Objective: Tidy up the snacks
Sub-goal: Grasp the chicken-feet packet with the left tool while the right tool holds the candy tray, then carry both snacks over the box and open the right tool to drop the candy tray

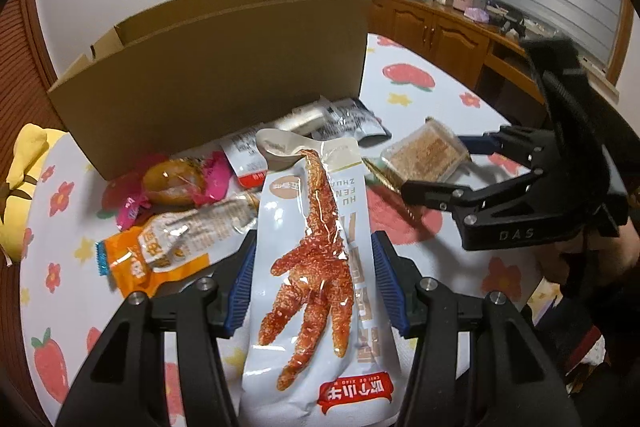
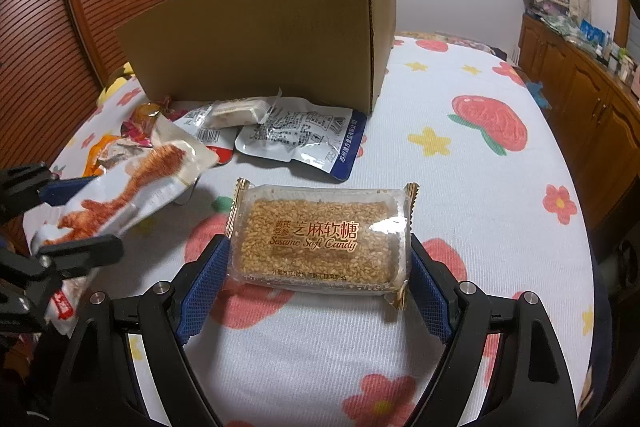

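Note:
My left gripper (image 1: 314, 267) is shut on a white chicken-foot snack packet (image 1: 316, 267), held above the bedspread; the packet also shows in the right wrist view (image 2: 120, 195). My right gripper (image 2: 318, 263) is shut on a clear sesame soft candy pack (image 2: 320, 235), which also shows in the left wrist view (image 1: 426, 157). An open cardboard box (image 1: 216, 67) stands behind the snacks, also in the right wrist view (image 2: 272, 35). Loose snacks lie before it: an orange packet (image 1: 160, 255), a pink-wrapped bun (image 1: 176, 183), white printed packets (image 2: 296, 135).
A flowered bedspread (image 2: 460, 187) covers the surface. A wooden cabinet (image 1: 440, 31) with clutter on top runs along the right. A yellow plush (image 1: 24, 187) lies at the left edge. A slatted wooden door (image 2: 80, 7) stands at the left.

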A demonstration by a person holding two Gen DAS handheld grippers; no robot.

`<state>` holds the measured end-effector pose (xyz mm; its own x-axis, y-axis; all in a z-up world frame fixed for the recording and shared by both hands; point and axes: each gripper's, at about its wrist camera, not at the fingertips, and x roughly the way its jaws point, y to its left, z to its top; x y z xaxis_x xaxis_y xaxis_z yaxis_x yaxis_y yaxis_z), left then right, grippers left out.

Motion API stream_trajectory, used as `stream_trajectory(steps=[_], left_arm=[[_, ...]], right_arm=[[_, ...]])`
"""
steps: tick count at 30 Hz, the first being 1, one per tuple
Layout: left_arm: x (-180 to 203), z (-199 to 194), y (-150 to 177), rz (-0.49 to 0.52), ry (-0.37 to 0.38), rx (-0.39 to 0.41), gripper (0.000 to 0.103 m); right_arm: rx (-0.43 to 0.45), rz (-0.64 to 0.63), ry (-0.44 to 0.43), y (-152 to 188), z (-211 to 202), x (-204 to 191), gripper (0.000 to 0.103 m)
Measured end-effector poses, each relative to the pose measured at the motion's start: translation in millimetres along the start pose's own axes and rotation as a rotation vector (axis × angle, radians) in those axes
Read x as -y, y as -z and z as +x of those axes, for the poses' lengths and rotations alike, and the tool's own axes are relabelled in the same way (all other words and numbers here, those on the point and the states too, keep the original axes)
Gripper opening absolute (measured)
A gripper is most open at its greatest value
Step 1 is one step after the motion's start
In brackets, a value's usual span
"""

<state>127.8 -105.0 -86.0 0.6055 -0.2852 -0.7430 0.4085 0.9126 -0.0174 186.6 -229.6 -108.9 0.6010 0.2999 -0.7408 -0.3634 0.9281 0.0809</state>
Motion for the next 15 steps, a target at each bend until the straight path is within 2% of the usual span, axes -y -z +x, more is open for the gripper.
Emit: stream_trajectory(steps=[8,15], left_arm=[[-6,-16,-12,-0.01,0.0,0.05,0.055],[-14,-27,-24,-0.008,-0.016,0.086,0.055]], right_arm=[[0.008,-0.005,-0.013,2,-2,0,0.085],[0.041,-0.04,0.021,2,-11,-7,0.085]])
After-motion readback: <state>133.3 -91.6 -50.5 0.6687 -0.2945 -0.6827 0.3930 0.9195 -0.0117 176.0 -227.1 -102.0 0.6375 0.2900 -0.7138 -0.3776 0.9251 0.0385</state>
